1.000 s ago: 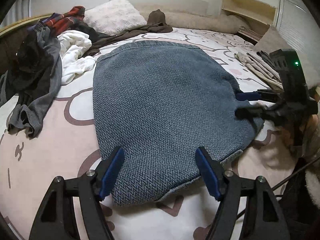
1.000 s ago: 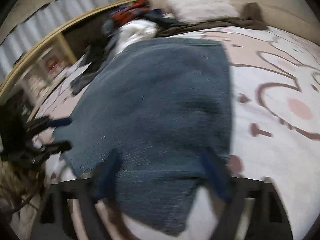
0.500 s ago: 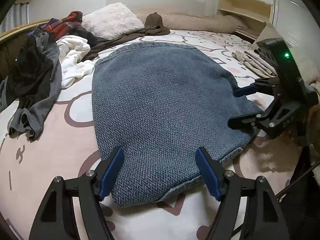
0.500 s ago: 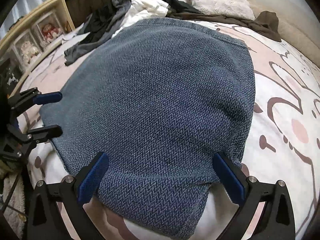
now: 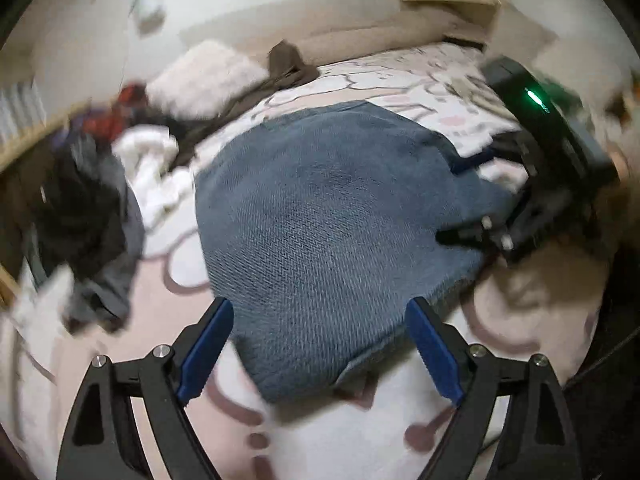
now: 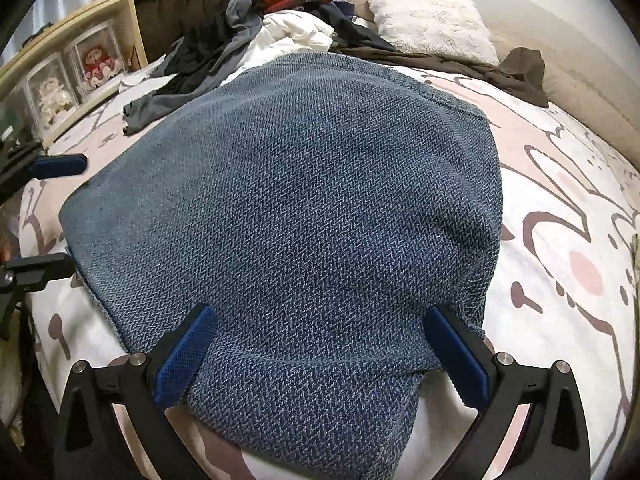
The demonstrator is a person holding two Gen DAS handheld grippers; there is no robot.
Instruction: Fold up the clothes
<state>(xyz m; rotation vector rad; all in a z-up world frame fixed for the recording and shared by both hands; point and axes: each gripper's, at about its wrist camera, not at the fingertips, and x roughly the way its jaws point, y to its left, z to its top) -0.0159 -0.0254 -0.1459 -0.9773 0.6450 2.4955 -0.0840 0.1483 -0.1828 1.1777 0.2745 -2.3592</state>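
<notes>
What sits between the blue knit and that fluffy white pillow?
A brown garment lies across that stretch of bedsheet, between blue knit and pillow; clearest in right wrist view.

I see one blue-grey knit sweater [image 6: 304, 208] with a herringbone weave, spread flat on the bed [image 6: 560, 216], which has a pink and white cartoon print. Its shape is broad and rounded, with the body lying smooth and only a soft ridge near its right side. A ribbed edge runs along the far end. The near corner curls slightly off the sheet, and that edge looks doubled over.
</notes>
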